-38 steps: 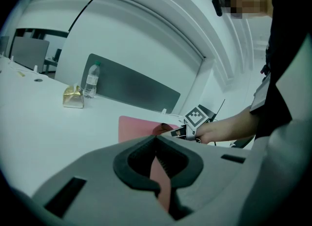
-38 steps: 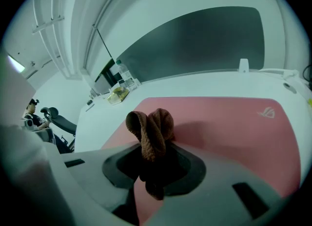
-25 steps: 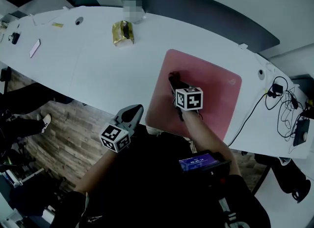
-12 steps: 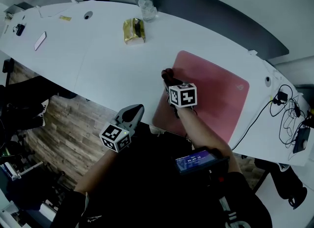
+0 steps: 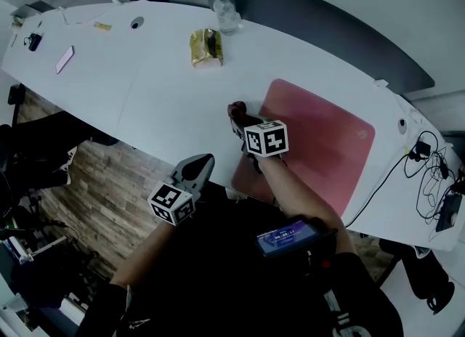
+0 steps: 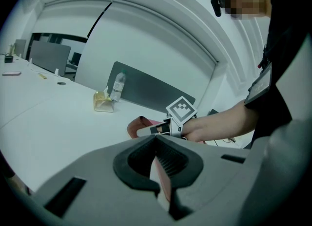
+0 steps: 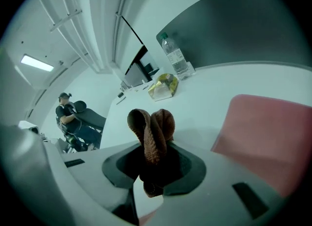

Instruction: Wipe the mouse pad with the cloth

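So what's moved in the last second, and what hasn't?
The right gripper, shut on the brown cloth, slid left across the pink mouse pad and past its left edge, so the cloth is now over the white table. Nothing was picked up or let go. The left gripper stayed shut and empty off the table's near edge. The bottle and yellow packet stayed put.
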Demonstrator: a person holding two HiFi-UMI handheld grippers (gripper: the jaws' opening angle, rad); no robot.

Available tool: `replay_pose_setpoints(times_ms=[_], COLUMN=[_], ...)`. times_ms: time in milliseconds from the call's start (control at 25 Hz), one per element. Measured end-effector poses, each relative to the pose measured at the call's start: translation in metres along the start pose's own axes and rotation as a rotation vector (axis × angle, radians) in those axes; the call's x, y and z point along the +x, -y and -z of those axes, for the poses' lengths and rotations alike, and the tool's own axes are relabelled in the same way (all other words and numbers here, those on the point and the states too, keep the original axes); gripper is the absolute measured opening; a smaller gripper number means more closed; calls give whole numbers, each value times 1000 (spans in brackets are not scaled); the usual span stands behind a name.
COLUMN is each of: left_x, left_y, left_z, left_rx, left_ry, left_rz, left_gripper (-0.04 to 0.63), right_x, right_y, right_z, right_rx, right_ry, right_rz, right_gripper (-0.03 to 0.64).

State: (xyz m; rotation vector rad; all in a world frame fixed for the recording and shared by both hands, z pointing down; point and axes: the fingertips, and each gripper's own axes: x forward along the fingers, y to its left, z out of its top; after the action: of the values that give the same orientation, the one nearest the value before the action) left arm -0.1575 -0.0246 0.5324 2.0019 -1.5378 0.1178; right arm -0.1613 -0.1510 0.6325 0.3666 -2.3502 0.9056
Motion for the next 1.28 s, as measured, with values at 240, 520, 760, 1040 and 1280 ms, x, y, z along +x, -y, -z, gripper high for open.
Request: replay_pose_setpoints(times_ms=[240,520,760,1040,1280], left_x=[4,10,22,37,49], left_y=[1,8,24,47,69], left_z=[-1,-2,0,3,8], left_rx=[4,17,39,56,61], left_ry=[-5,-18,-34,-39,-37], left_rz=[15,44,92,140,176], left_gripper=[9,9,8,9,8], right_x=[-15,-41,-72,-117,-156], right_y=[47,81,108,140,165], right_z=[-22,-23,-15,6,24], right_rx=[14,25,56,78,108], right_ry=[20,41,77,103,113], right_rz=[132,249,316,402,463], right_gripper=[117,118,118,118,118])
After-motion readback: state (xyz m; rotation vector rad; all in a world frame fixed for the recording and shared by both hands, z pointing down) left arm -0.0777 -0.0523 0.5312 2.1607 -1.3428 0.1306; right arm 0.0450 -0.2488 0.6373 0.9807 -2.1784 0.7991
